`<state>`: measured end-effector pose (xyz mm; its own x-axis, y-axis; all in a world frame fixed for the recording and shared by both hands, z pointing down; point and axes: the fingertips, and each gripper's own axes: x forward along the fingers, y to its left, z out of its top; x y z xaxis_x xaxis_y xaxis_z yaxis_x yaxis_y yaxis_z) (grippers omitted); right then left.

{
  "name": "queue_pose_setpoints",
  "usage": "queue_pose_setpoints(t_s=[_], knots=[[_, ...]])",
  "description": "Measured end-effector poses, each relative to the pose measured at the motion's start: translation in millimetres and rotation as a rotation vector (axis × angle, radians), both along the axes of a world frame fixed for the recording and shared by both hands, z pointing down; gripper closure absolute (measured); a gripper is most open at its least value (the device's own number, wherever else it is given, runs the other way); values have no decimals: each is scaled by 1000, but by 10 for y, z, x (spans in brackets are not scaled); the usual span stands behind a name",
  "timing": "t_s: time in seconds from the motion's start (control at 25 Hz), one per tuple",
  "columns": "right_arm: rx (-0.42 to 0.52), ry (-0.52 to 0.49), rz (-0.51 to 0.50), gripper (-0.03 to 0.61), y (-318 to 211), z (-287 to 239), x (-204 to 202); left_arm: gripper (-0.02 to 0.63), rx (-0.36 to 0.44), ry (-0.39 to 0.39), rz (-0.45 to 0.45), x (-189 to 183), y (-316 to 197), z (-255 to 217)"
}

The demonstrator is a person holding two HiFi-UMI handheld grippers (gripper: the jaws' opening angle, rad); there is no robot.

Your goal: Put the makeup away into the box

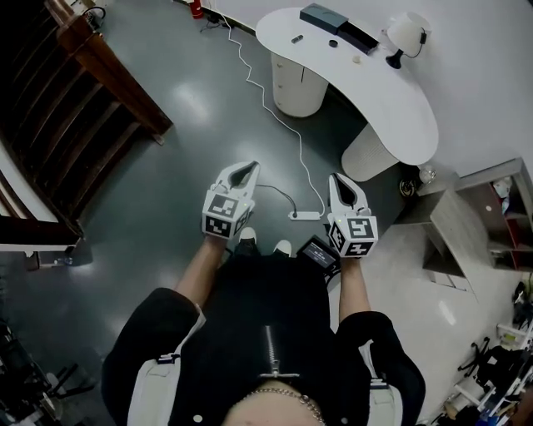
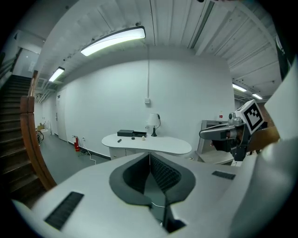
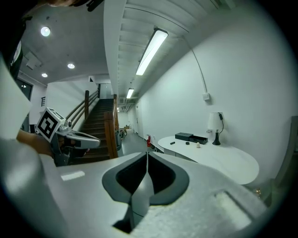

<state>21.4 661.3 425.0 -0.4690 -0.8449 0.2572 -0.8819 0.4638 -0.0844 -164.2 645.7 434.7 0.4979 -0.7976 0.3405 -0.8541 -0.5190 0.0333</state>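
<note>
- We stand on a dark grey floor (image 1: pixel 179 179), well apart from a white, kidney-shaped surface (image 1: pixel 398 116). Everything the task concerns lies at that surface's far end.
- The dark flat box (image 1: pixel 323 17) sits near the wall-side edge. A longer black piece (image 1: pixel 360 35) touches it, and we cannot tell whether that is its lid.
- Three small things lie loose on the bare surface just beside the box. They are a short dark stick (image 1: pixel 297 38), a round dark piece (image 1: pixel 333 43) and a pale little piece (image 1: pixel 356 59). They are too small for us to say what kind of makeup each one is.
- The stick lies flat with its long axis running roughly across the head view. We cannot tell which end is which. The other two show no clear long axis.
- A white lamp (image 1: pixel 405 33) on a black stem stands just past the box.
- The only print we can make out is the black-and-white square pattern on the marker cubes (image 1: pixel 221 215). Anything printed on the box is too small to read.
- The left tongs (image 1: pixel 246 169) are clenched, with their pads together and nothing between them.
- The right tongs (image 1: pixel 336 178) are clenched the same way and are also empty.
- Both tongs are held side by side in front of us, apart from each other. They point forward and slightly down towards the surface, above a white cable (image 1: pixel 268 108) on the floor.
</note>
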Motion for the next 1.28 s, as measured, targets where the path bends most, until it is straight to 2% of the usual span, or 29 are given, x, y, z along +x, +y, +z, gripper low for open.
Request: queue_pose_setpoints(t_s=[0.28, 0.64, 1.0, 1.28], knots=[[-1, -5, -16, 572, -77, -17, 168, 600, 4, 0, -2, 228, -75, -8], [-23, -9, 13, 572, -295, 18, 363, 600, -2, 8, 27, 465, -347, 31], [-55, -23, 48, 572, -820, 154, 502, 600, -15, 3, 71, 670, -964, 93], [-80, -30, 55, 572, -1575, 241, 405, 600, -24, -1, 93, 584, -1727, 193]])
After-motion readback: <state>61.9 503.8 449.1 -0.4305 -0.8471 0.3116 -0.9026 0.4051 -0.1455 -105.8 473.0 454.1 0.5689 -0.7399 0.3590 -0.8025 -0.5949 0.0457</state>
